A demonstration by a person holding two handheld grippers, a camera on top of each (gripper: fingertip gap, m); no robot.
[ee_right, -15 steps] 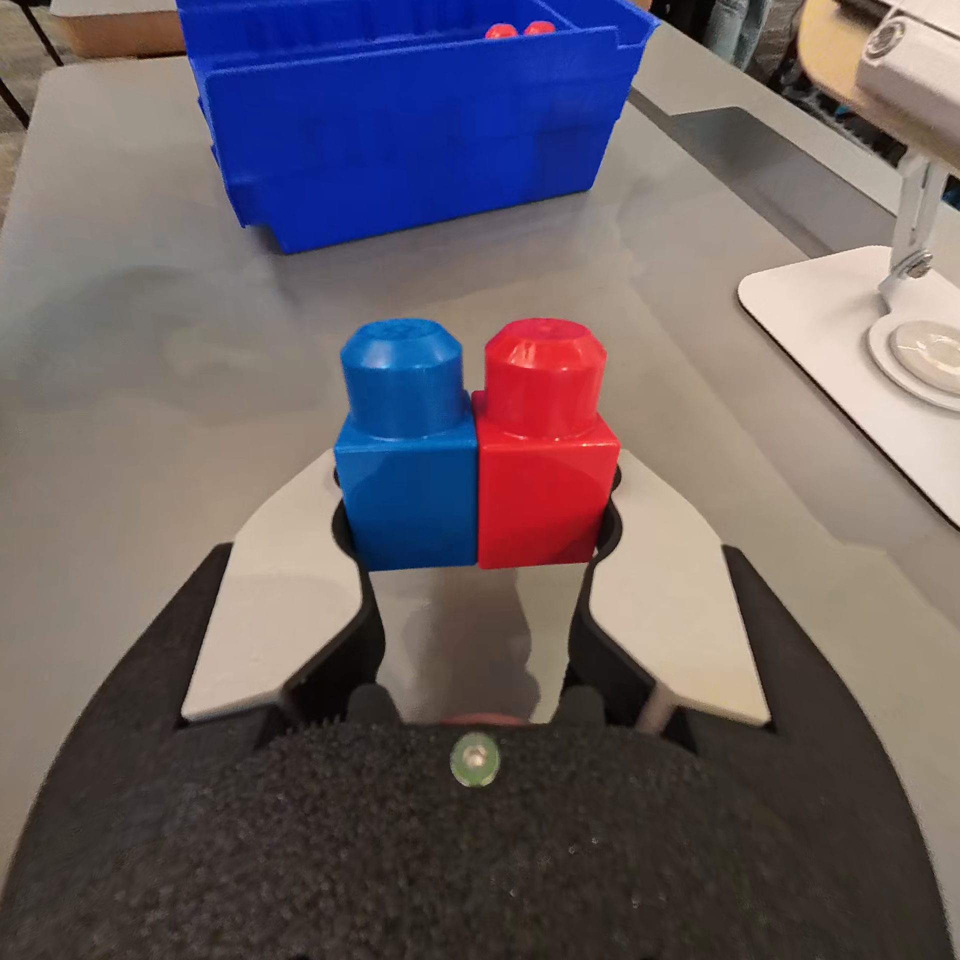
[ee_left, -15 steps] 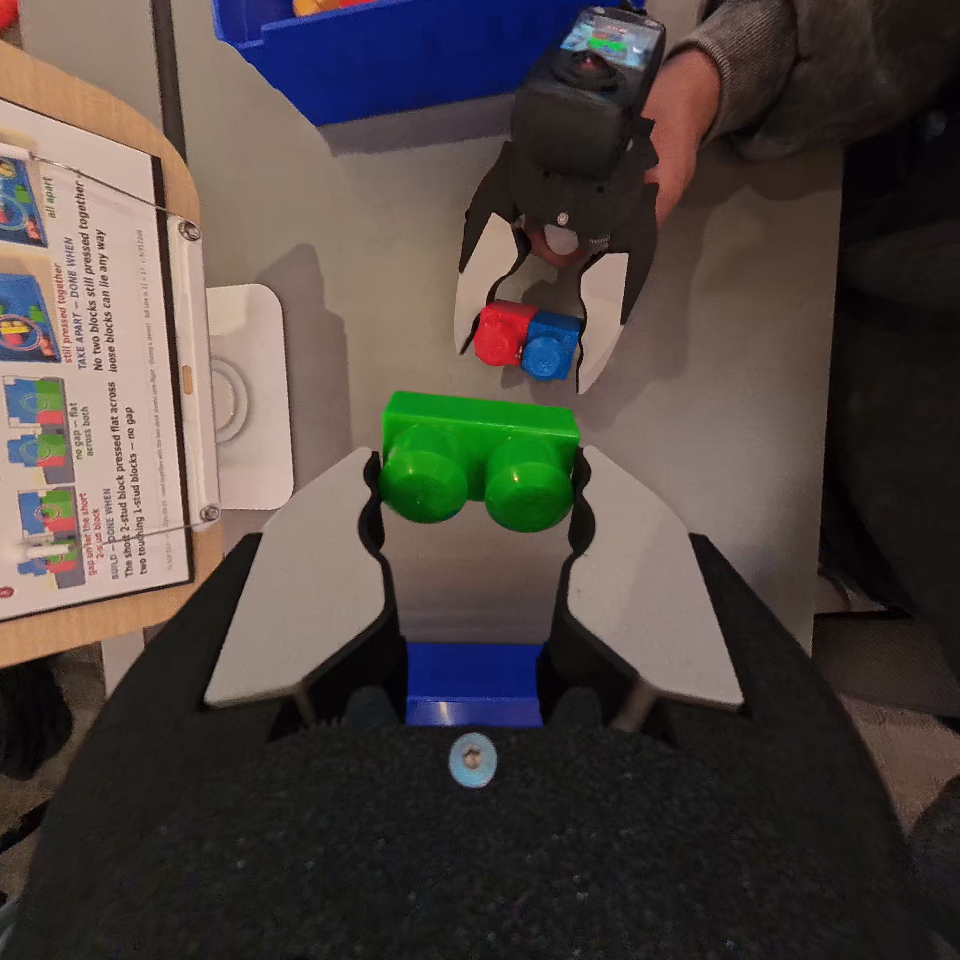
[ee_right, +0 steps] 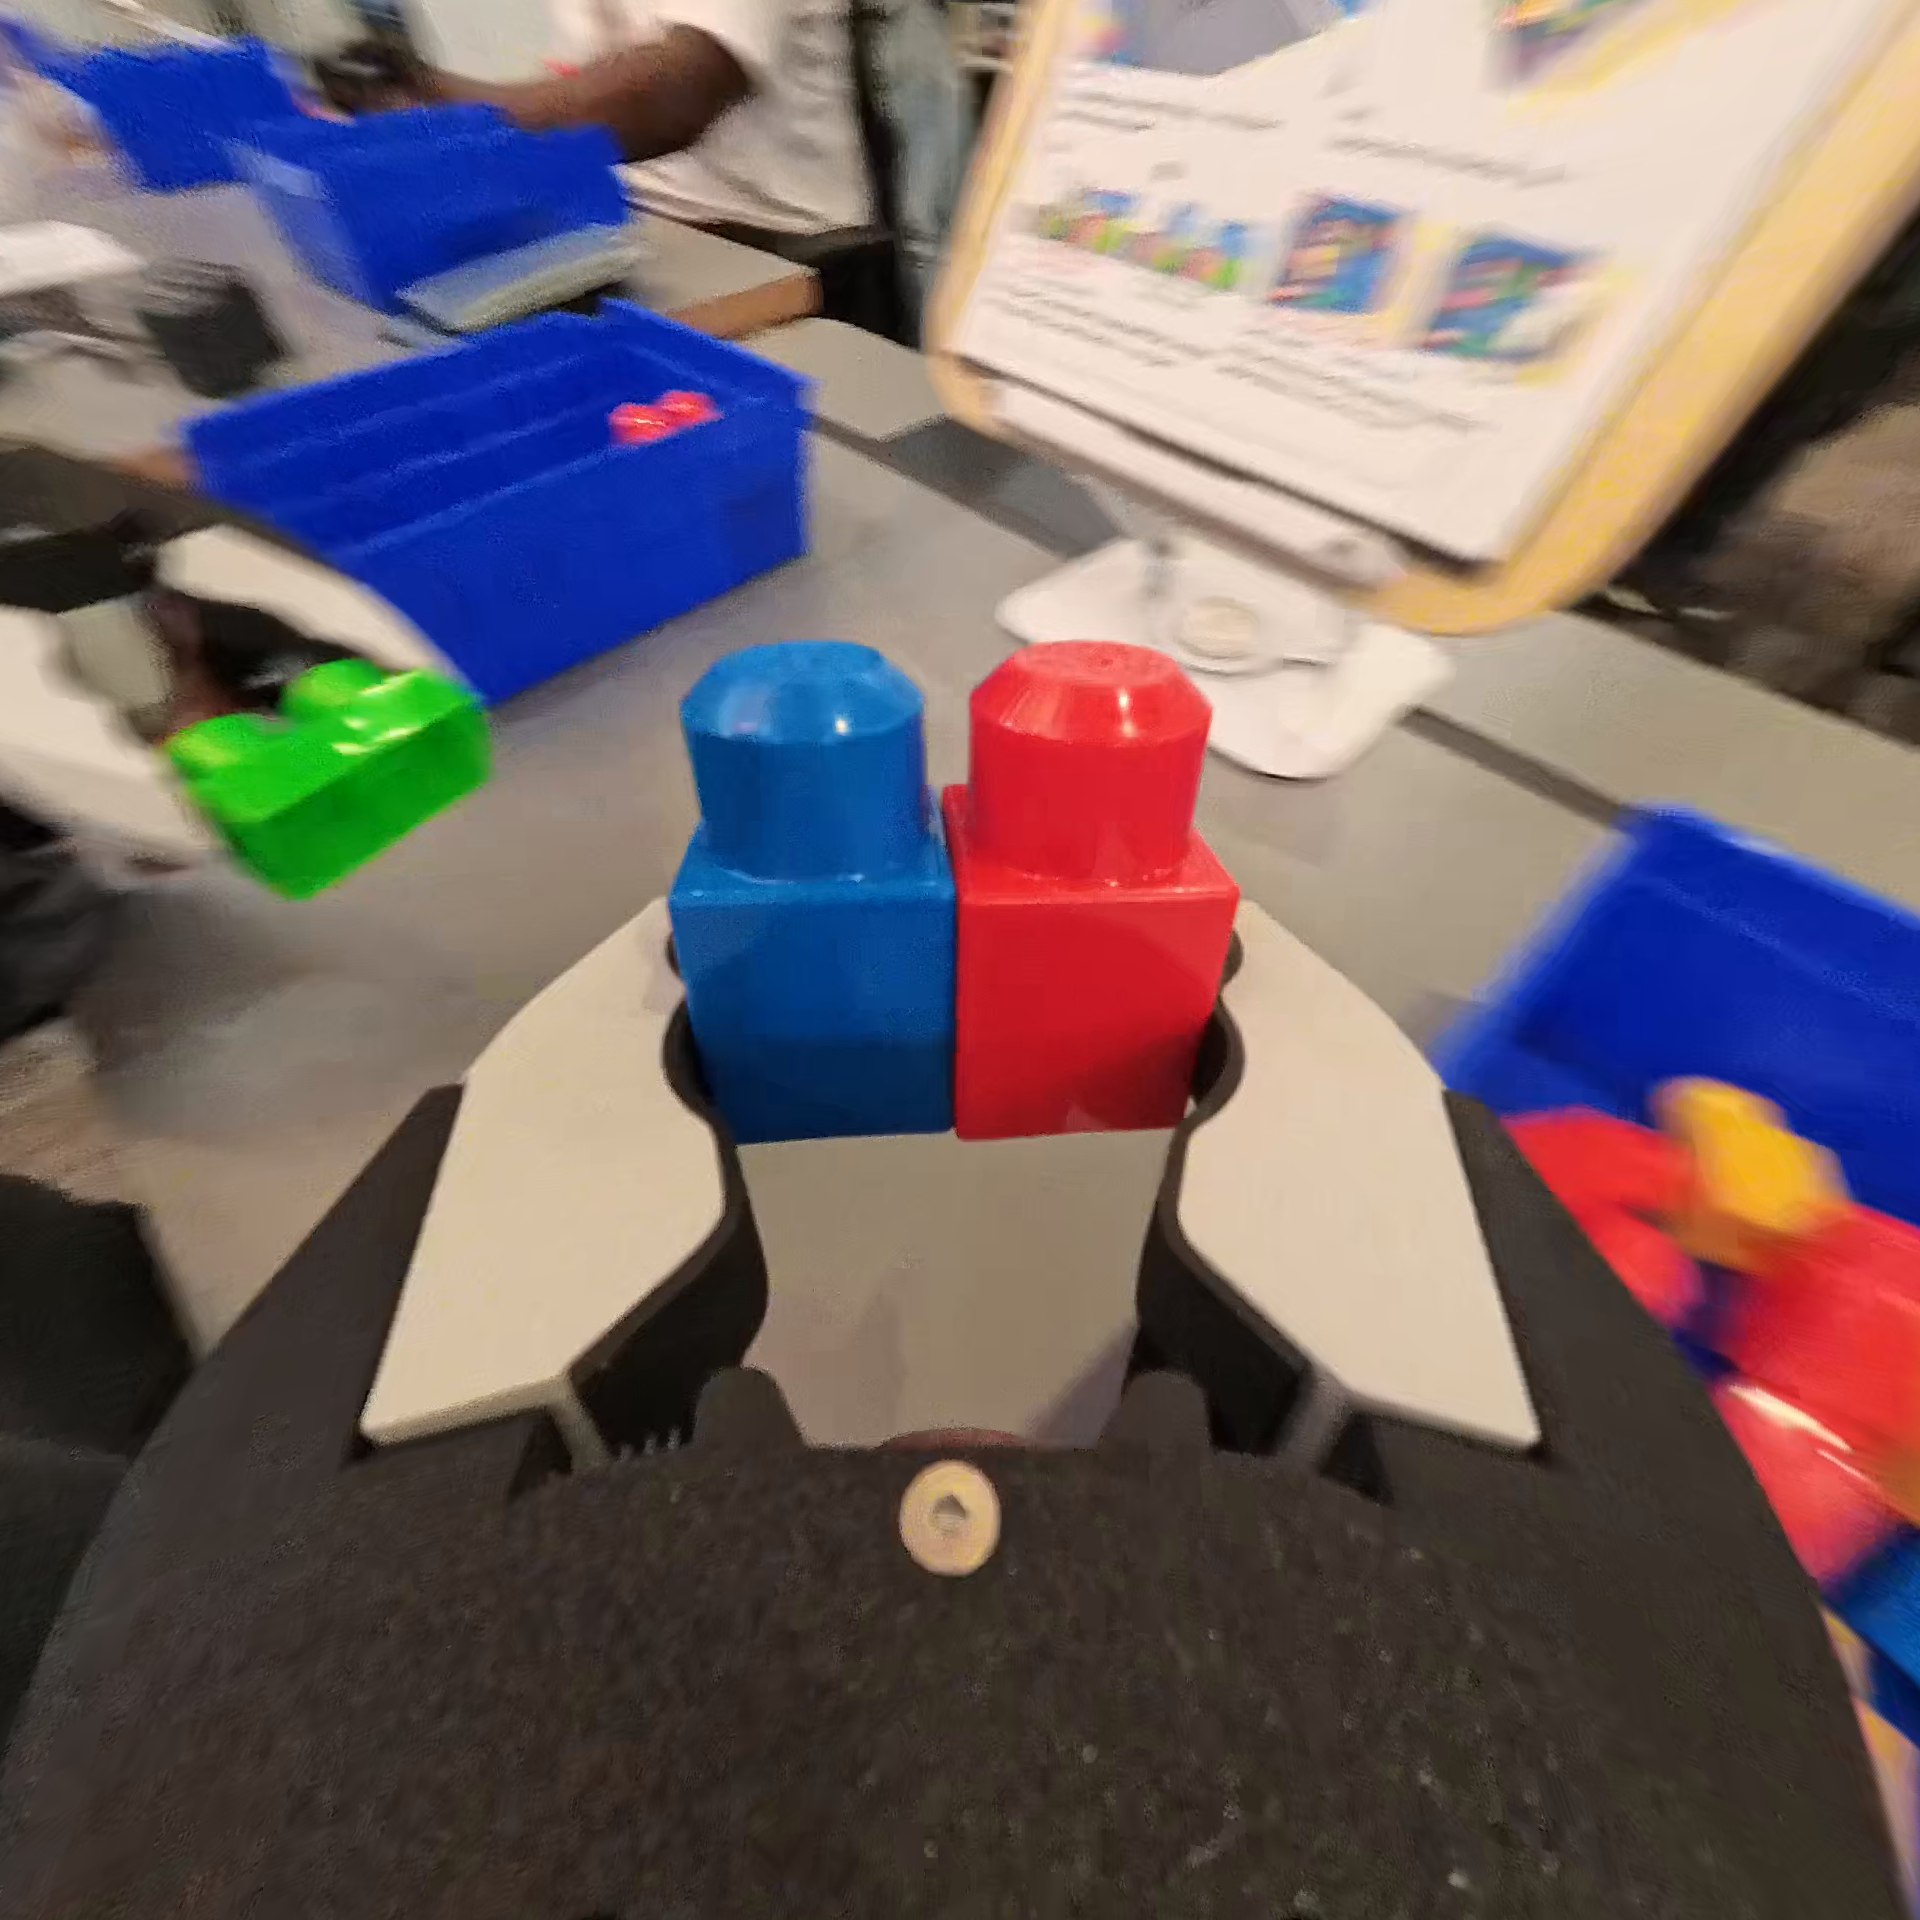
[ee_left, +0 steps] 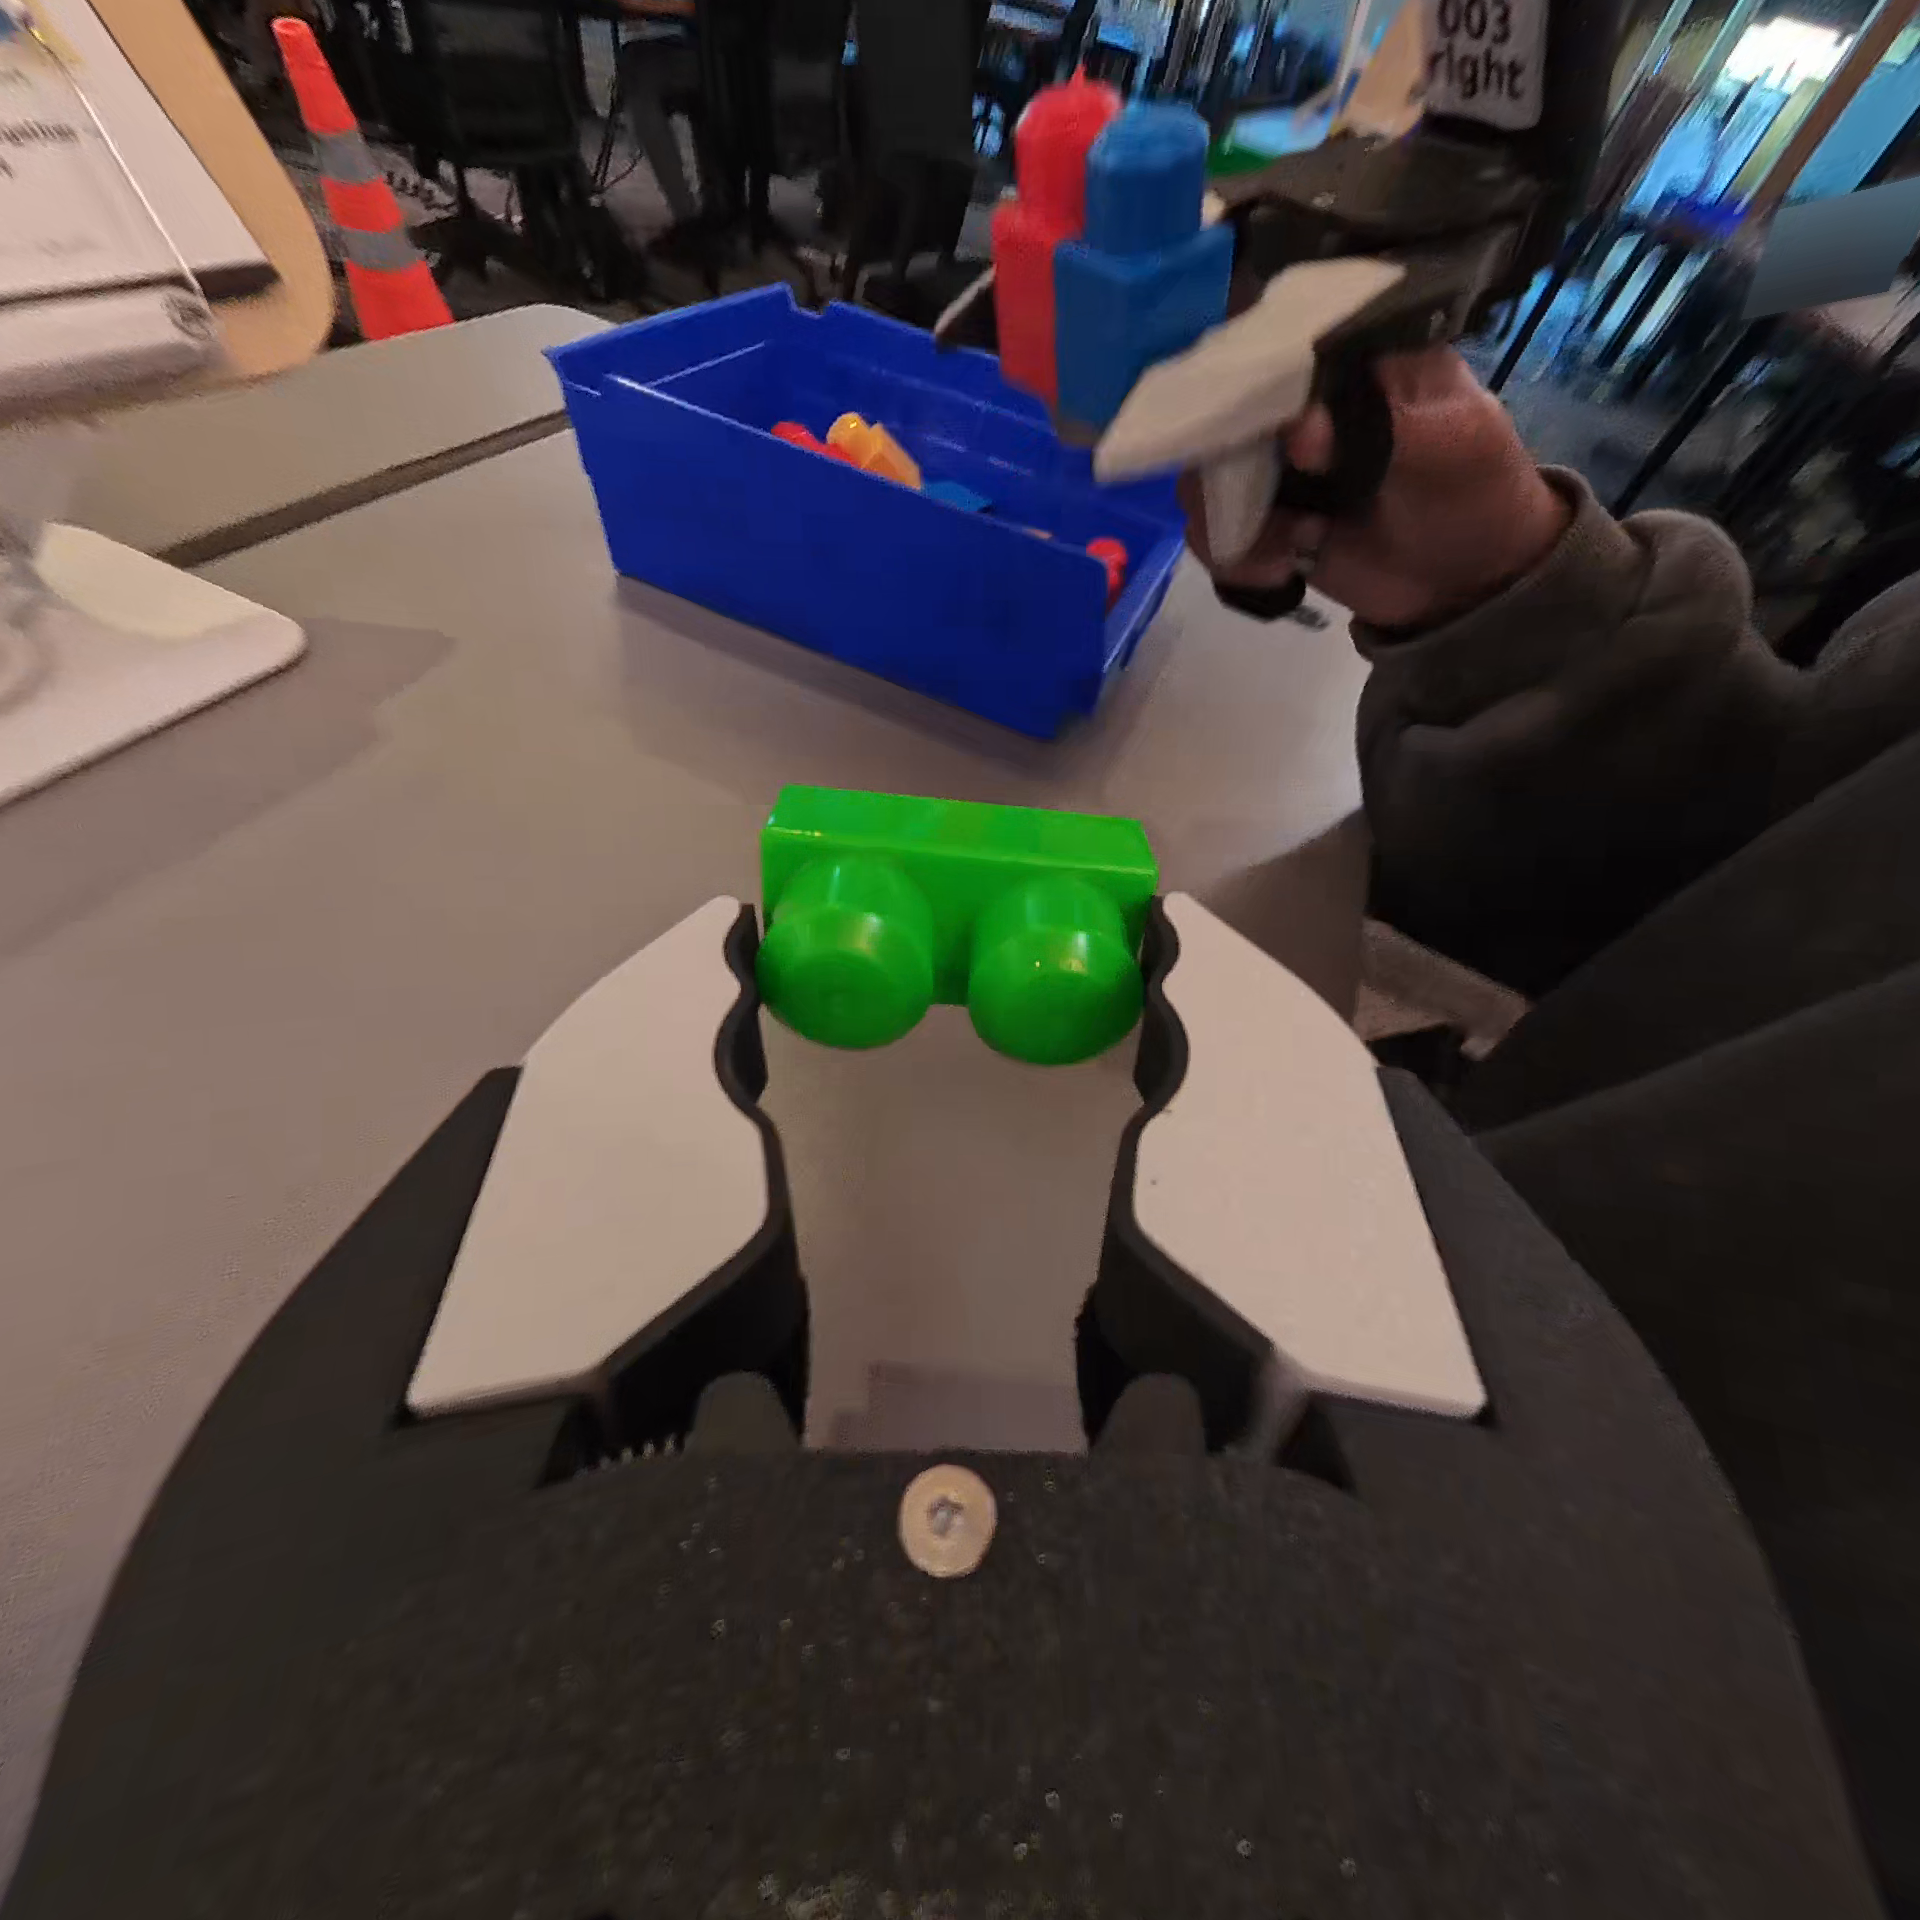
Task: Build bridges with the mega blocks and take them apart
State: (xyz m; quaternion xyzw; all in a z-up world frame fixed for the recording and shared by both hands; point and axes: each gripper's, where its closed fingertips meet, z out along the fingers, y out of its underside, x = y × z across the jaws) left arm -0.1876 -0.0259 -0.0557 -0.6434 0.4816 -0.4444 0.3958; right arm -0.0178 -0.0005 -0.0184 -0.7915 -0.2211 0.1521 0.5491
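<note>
My left gripper [ee_left: 951, 935] is shut on a green two-stud block [ee_left: 951, 914], its studs pointing back at the camera, held above the grey table [ee_left: 364, 883]. My right gripper [ee_right: 951, 997] is shut on a blue one-stud block [ee_right: 810, 914] and a red one-stud block [ee_right: 1086, 904], side by side with studs up. In the left wrist view the right gripper [ee_left: 1070, 364] holds the red [ee_left: 1023, 260] and blue [ee_left: 1138, 270] pair in the air at the upper right. In the right wrist view the green block [ee_right: 332, 769] shows at the left, in the left gripper.
A blue bin [ee_left: 862, 540] with several loose blocks stands on the table ahead. A tilted instruction board [ee_right: 1403, 260] on a white stand [ee_right: 1226, 644] is at the far side. A person's hand [ee_left: 1434, 488] and sleeve hold the right gripper. An orange cone [ee_left: 358, 208] is behind.
Both grippers have lifted and tilted up from a downward look at the table. The right gripper has raised the red and blue pair high off the table. Both grips are unchanged.
</note>
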